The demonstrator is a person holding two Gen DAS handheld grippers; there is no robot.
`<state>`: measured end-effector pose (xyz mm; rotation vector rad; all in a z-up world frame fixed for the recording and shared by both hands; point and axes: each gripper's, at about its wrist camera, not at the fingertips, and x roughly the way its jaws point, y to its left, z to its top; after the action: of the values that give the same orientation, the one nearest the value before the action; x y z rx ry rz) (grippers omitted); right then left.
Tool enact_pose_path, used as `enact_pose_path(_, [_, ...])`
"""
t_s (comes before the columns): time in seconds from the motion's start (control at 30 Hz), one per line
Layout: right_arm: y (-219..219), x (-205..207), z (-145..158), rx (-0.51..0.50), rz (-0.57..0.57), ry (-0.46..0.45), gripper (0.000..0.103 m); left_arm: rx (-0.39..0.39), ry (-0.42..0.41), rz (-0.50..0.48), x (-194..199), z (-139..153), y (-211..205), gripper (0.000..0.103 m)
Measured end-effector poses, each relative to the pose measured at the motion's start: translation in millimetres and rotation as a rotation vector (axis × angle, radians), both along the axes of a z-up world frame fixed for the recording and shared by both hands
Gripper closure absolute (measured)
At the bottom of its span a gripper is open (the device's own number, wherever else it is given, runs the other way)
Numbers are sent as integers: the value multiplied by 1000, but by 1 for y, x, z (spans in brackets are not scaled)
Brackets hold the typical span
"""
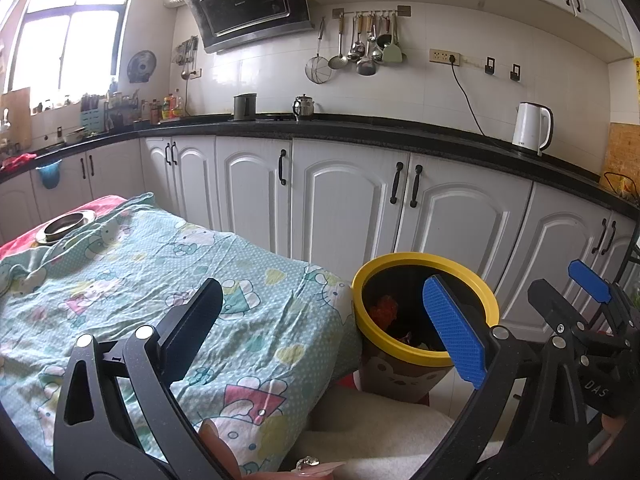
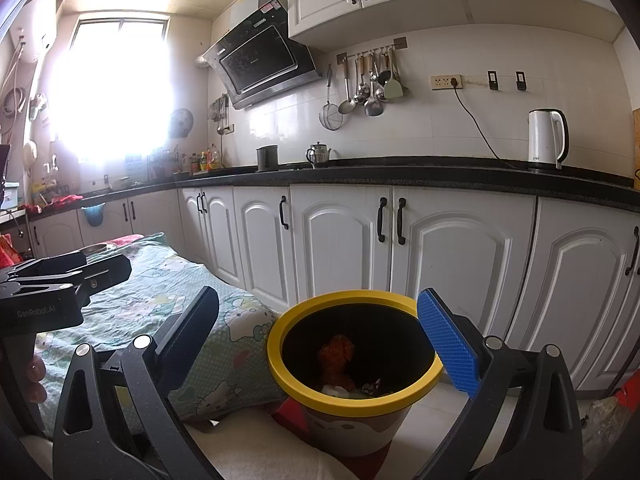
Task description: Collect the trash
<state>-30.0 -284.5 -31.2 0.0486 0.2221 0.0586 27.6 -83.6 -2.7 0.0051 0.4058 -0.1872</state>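
The bin (image 2: 354,364), yellow-rimmed and dark inside, stands on the floor just beside the table's near right corner, in front of the white cupboards. Orange scraps (image 2: 337,356) and a few other bits lie at its bottom. In the right wrist view its mouth sits straight ahead and just below the right gripper (image 2: 320,344), between the two fingers, so this hand is the nearer one. That gripper is spread wide and holds nothing. The left gripper (image 1: 324,324) is also wide and empty; from it the bin (image 1: 424,312) lies ahead and to the right, behind its blue pad, while the table's cloth (image 1: 160,280) fills the left. No loose trash shows on the cloth; a metal dish (image 1: 66,226) sits at the far left corner. My guess is that the next pick, if any, lies away from the bin, leftward over the table.
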Motion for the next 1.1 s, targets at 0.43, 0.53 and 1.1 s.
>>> enact_pose_path(0.43, [-1,0,1,1,-1,0,6,0,3,-3,0,0,0,11])
enact_pose_path(0.53, [-1,0,1,1,0,1,6,1,4,1,0,-1,0,11])
enact_pose_path(1.1, [20,15,3,-6,35,51,6,-68,100,63,9,8,42,11])
